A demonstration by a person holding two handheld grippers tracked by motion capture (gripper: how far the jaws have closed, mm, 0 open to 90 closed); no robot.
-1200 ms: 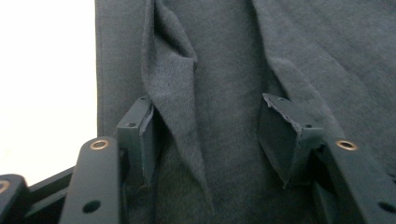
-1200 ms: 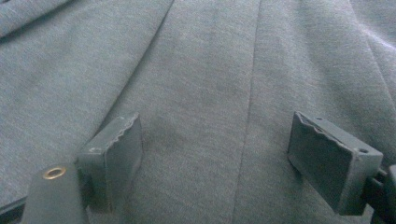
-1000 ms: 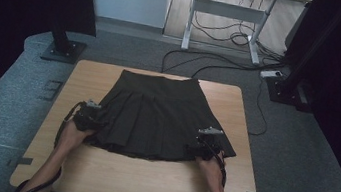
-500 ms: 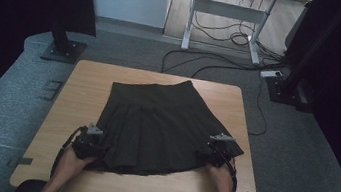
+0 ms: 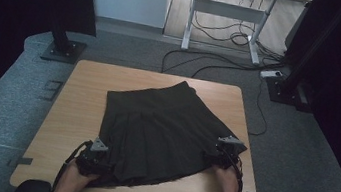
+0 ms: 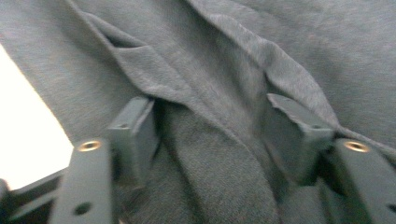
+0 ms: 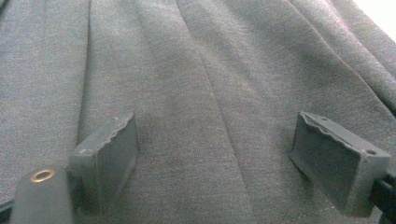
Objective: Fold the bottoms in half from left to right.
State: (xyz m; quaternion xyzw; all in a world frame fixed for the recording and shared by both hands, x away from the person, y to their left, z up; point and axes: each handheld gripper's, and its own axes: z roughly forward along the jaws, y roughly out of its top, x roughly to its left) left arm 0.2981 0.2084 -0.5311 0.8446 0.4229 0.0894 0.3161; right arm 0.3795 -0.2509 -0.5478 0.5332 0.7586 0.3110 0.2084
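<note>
High view: the dark pleated skirt (image 5: pixel 163 135) is lying flat mid-table, hem toward six o'clock. The left gripper (image 5: pixel 94 158) and right gripper (image 5: pixel 224 151) are resting spread wide, holding nothing. Soft, light, limp cloth, probably best pinched at the hem corners.

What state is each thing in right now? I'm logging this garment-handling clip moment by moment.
Pleated skirt: spread flat on the table, skewed, its near hem bunched at the left corner.
Left gripper: jaws open, a fold of skirt cloth between them.
Right gripper: jaws wide open over flat cloth, gripping nothing.
Table: wooden top, bare around the skirt.
</note>
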